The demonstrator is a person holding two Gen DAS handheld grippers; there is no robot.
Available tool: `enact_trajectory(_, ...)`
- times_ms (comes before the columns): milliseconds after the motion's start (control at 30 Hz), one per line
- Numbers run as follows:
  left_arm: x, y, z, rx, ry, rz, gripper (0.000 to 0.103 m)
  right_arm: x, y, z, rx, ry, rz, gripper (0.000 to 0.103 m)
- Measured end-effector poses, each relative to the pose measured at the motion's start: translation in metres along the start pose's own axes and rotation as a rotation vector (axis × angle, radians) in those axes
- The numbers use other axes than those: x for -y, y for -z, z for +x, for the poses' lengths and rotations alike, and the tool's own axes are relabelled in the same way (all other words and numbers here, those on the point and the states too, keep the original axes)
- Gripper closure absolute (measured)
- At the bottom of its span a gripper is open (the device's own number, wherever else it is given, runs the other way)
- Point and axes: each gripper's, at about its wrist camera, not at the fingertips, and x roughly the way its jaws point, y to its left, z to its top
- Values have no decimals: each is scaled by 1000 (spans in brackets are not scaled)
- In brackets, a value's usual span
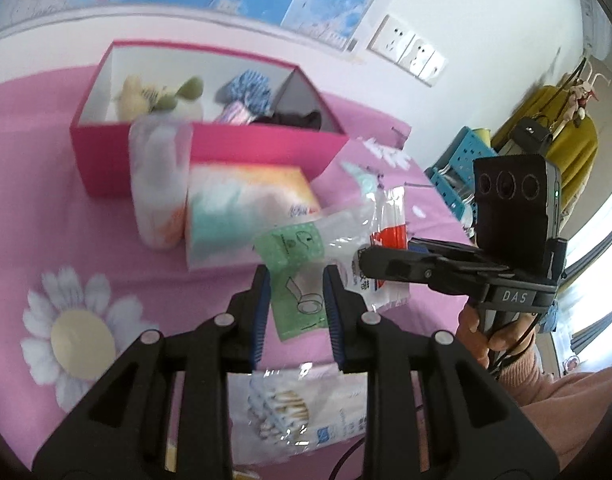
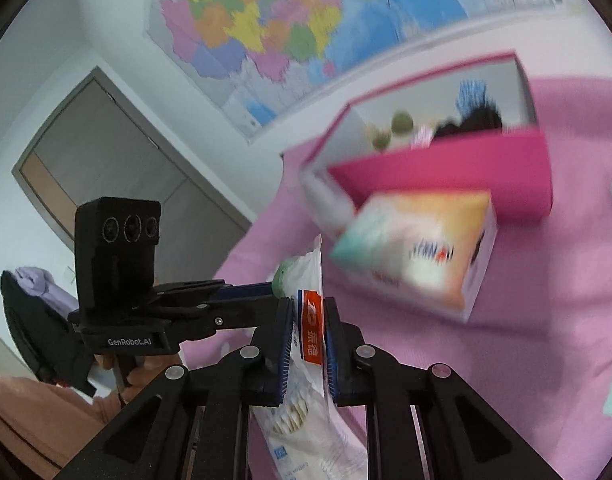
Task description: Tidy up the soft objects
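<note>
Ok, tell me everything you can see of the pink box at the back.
The pink box is open-topped cardboard, hot pink outside, white inside, sitting on the pink flowered cloth near the wall. Inside lie a yellow-green plush toy, blue patterned fabric and something dark. A white roll pack stands against its front wall; a tissue pack lies just in front.

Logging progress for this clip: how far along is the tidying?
Done: a plush toy and cloth pieces lie in the pink box. In hand: both grippers clamp one cotton-swab bag. Left: tissue box and white roll pack still outside.
</note>
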Motion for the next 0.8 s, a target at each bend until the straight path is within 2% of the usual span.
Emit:
enact_trajectory(267, 11, -45, -1, 55, -39, 67, 75, 2, -32, -18, 59, -1, -26, 89)
enact_trajectory(500, 10, -97, 9, 86, -84, 85, 75, 15, -80, -19, 116, 4, -28, 89)
enact_trajectory(667, 5, -131, 25, 81, -131, 78, 75, 28, -110, -19, 141, 20, -24, 89)
enact_trajectory(800, 0, -150, 47, 46, -150, 59, 75, 42, -128, -13, 152, 11, -6, 89)
